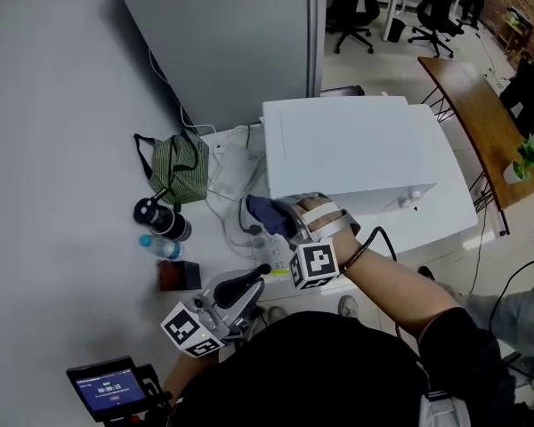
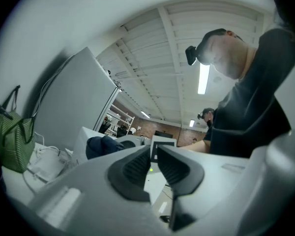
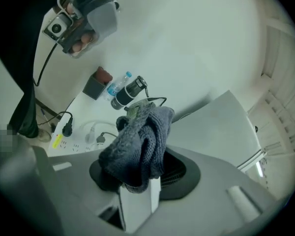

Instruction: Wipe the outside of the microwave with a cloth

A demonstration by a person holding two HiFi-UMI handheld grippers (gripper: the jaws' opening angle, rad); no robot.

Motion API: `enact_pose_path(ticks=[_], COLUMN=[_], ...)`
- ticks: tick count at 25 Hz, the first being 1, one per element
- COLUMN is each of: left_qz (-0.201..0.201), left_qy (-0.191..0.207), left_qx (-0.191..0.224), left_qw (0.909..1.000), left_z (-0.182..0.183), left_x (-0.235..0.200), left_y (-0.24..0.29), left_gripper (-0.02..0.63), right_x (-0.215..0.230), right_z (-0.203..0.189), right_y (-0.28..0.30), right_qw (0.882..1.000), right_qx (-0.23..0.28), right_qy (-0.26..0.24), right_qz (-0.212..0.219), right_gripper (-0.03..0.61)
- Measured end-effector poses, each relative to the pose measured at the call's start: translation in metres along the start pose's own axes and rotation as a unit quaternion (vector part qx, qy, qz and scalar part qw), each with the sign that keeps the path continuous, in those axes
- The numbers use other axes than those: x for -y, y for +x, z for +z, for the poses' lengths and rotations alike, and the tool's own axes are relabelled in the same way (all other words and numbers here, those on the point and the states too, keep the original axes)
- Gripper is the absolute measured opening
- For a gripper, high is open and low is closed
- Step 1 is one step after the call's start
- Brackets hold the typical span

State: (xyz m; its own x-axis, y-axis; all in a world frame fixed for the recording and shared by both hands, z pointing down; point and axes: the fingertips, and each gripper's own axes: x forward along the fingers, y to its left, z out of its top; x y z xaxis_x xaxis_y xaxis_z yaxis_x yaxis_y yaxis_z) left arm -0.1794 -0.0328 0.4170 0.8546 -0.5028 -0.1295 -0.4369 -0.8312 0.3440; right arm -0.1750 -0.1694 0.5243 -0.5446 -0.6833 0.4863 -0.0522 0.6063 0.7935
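The white microwave (image 1: 365, 167) stands on a white table (image 1: 200, 238), also seen as a white box (image 2: 82, 137) in the left gripper view. My right gripper (image 1: 283, 222) is shut on a dark blue cloth (image 1: 265, 213) and holds it at the microwave's left front corner. In the right gripper view the cloth (image 3: 137, 139) bulges out above the right gripper (image 3: 137, 178). My left gripper (image 1: 247, 285) hangs lower, near the table's front edge, apart from the microwave. Its jaws (image 2: 154, 157) stand almost together with nothing between them.
Left of the microwave lie a green striped bag (image 1: 180, 169), white cables and a power strip (image 1: 236, 189), a black flask (image 1: 160, 218), a water bottle (image 1: 160, 245) and a dark red box (image 1: 178, 276). A grey partition (image 1: 231, 34) stands behind. A small screen (image 1: 107, 387) sits at the bottom left.
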Motion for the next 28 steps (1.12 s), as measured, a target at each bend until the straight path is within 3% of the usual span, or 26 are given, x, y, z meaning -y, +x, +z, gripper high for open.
enact_pose_path(ticks=[4, 7, 11, 18, 20, 25, 28], left_qz=[0.0, -0.001, -0.003, -0.055, -0.066, -0.082, -0.084], left_qy=[-0.014, -0.011, -0.011, -0.007, -0.007, -0.011, -0.009], left_qx=[0.001, 0.002, -0.013, -0.034, -0.041, -0.057, -0.058], left_qw=[0.9999, 0.9999, 0.9998, 0.9979, 0.9969, 0.9949, 0.9948], left_z=[-0.004, -0.008, -0.018, -0.041, -0.048, -0.063, -0.063], left_x=[-0.004, 0.005, 0.022, 0.075, 0.089, 0.105, 0.108], left_y=[-0.007, 0.001, 0.033, 0.117, 0.135, 0.159, 0.157], left_gripper=[0.044, 0.046, 0.046, 0.044, 0.045, 0.045, 0.044], right_x=[-0.02, -0.033, -0.023, -0.022, -0.018, -0.003, -0.001], right_z=[-0.011, -0.034, -0.1, -0.285, -0.323, -0.349, -0.357], right_y=[0.017, 0.009, -0.031, -0.125, -0.15, -0.174, -0.18], right_qw=[0.994, 0.992, 0.992, 0.976, 0.972, 0.971, 0.969], right_qx=[-0.039, -0.05, -0.089, -0.211, -0.226, -0.212, -0.215], right_qy=[-0.101, -0.117, -0.09, -0.037, -0.017, 0.074, 0.093], right_qz=[0.003, 0.005, -0.019, -0.05, -0.062, -0.082, -0.081], right_gripper=[0.144, 0.144, 0.144, 0.144, 0.144, 0.144, 0.143])
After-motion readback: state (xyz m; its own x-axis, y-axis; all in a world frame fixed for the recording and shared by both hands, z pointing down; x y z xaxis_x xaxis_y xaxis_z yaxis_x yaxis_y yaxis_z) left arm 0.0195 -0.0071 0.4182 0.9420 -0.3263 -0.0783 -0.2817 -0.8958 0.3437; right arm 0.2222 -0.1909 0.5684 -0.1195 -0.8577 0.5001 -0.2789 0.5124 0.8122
